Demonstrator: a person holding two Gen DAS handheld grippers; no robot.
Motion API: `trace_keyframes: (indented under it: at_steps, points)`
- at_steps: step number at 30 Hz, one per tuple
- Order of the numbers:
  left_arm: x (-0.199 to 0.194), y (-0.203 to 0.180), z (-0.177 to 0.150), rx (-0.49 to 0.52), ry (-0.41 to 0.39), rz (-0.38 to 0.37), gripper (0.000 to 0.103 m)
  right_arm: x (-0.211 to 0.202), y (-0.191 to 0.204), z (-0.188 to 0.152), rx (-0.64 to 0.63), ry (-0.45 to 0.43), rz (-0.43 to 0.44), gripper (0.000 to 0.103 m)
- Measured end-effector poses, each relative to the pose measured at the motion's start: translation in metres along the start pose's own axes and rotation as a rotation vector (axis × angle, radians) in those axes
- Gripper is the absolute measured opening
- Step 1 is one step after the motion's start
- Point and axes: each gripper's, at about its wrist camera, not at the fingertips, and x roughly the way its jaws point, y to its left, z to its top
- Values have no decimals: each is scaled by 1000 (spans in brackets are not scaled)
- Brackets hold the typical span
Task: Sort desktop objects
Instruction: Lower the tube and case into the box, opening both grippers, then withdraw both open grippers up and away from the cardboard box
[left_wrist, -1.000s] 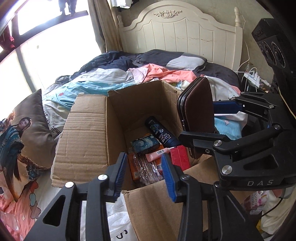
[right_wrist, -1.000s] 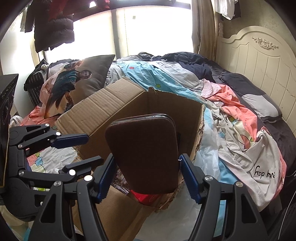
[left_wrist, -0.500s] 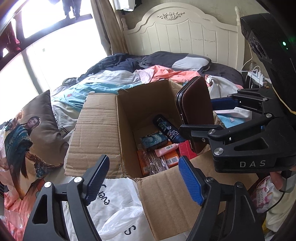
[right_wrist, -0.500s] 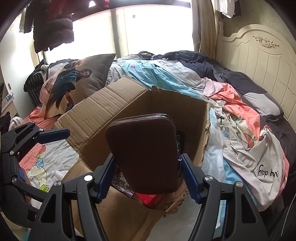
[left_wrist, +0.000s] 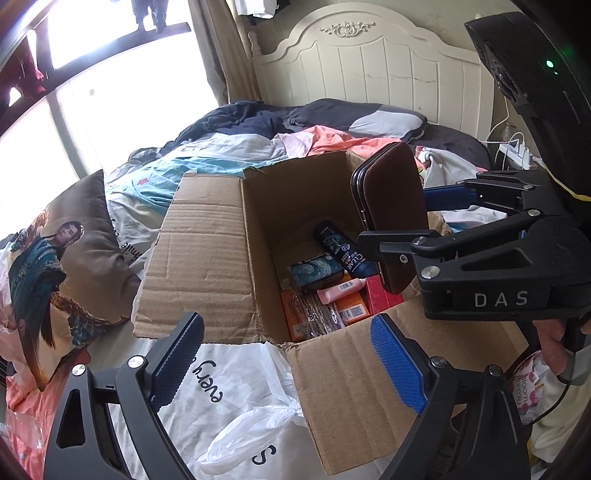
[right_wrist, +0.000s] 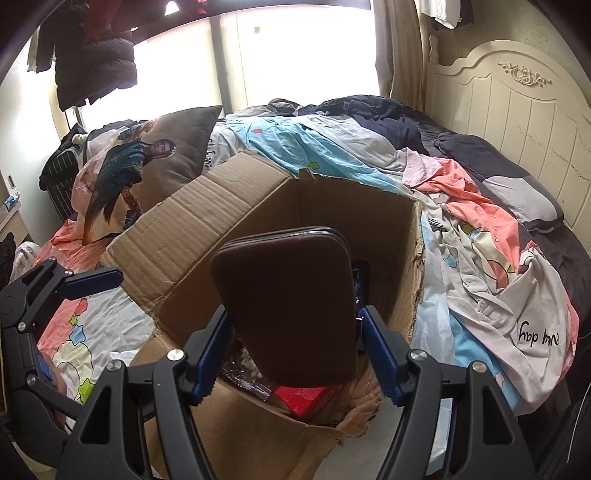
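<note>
The right gripper (right_wrist: 295, 354) was clamped on a brown case (right_wrist: 286, 306), its two blue-padded fingers (right_wrist: 380, 354) pressing the case's side edges near the lower end. The case stood upright between them — most of it rose above the fingertips, its broad brown face toward the right wrist camera. In the left wrist view the same brown case (left_wrist: 391, 214) hung over the right side of the open cardboard box (left_wrist: 207, 254), its bottom edge down near the rim, with the right gripper (left_wrist: 424, 221) reaching in from the right.

The left gripper (left_wrist: 291, 362) held nothing; its jaws stood wide apart, the blue pads (left_wrist: 397, 363) spread over the near wall of the box and a white plastic bag (left_wrist: 236, 398) lying just in front of it. It sat low and well apart from the case.

Inside the box lay a dark bottle (left_wrist: 341, 249) marked CLEAR, leaning against the far inner wall, a dark blue patterned packet (left_wrist: 314, 271) beside it, a pink tube (left_wrist: 340, 290) and orange packs (left_wrist: 321, 315) beneath, and a red box (left_wrist: 380, 299) directly under the case. The box rested on a bed (right_wrist: 480, 206) strewn with crumpled bedding, a printed pillow (left_wrist: 55, 258) to its left — the white headboard (left_wrist: 369, 74) stood behind.
</note>
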Motion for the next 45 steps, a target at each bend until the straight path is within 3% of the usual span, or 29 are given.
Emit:
trace_keyframes:
  at_steps: [8,18,28,45]
  points:
    - [1,4,-4,-6,2,-7,95,-1,-9,5,51,-12,15,71]
    - [0,6,-8,-6,3,-12,98,3,1,3,23,-1,-10,78]
    - [-6,21,-18,-60,5,55,103,9,5,0,48,36,-15,80]
    - [-28,48,-39,-125,1,72,103,1,55,-6,-43,27,-15,80]
